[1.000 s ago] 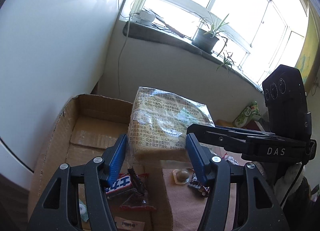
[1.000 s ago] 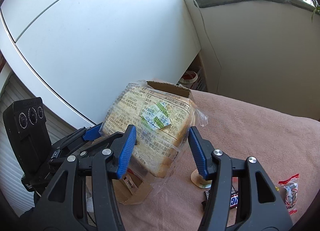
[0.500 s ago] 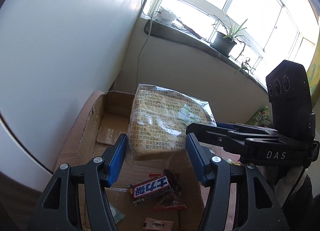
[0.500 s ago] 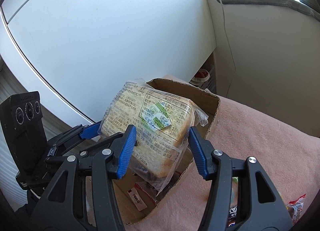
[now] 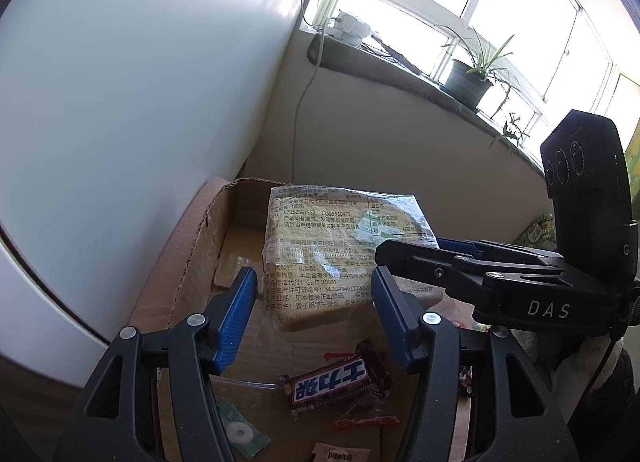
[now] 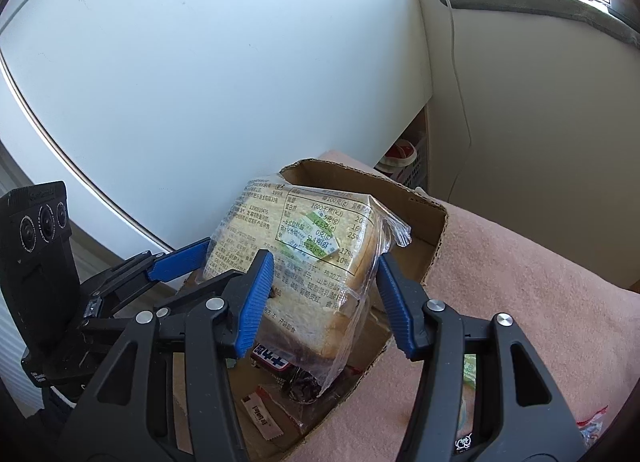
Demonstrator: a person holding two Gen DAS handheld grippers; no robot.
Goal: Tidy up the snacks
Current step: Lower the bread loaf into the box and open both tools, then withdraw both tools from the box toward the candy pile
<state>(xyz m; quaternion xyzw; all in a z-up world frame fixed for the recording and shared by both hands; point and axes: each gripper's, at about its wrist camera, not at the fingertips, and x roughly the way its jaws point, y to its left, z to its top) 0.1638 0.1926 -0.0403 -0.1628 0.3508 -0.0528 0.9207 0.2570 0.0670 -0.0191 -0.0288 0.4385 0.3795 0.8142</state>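
Observation:
A clear bag of sliced bread [image 5: 344, 246] [image 6: 304, 254] hangs tilted over an open cardboard box [image 5: 200, 262] [image 6: 432, 229]. My left gripper [image 5: 314, 282] is shut on its near end, blue pads against both sides. From the other side, my right gripper [image 6: 325, 266] is shut on the same bag. Each gripper shows in the other's view: the right gripper [image 5: 416, 250] comes in from the right, the left gripper [image 6: 208, 266] from the left. Below the bread, a chocolate bar [image 5: 332, 382] [image 6: 272, 360] lies in the box beside a red wrapper [image 5: 366, 420] and a small sachet [image 6: 262, 410].
A white cabinet [image 5: 120, 101] stands close along the box's left side. The box rests on a pink cloth [image 6: 520, 282] with loose snack packets [image 6: 592, 422] at the right. A windowsill with a potted plant [image 5: 468, 81] runs behind.
Both grippers carried the bread bag sideways from beside the box to over its inside. The grip on the bag stayed the same.

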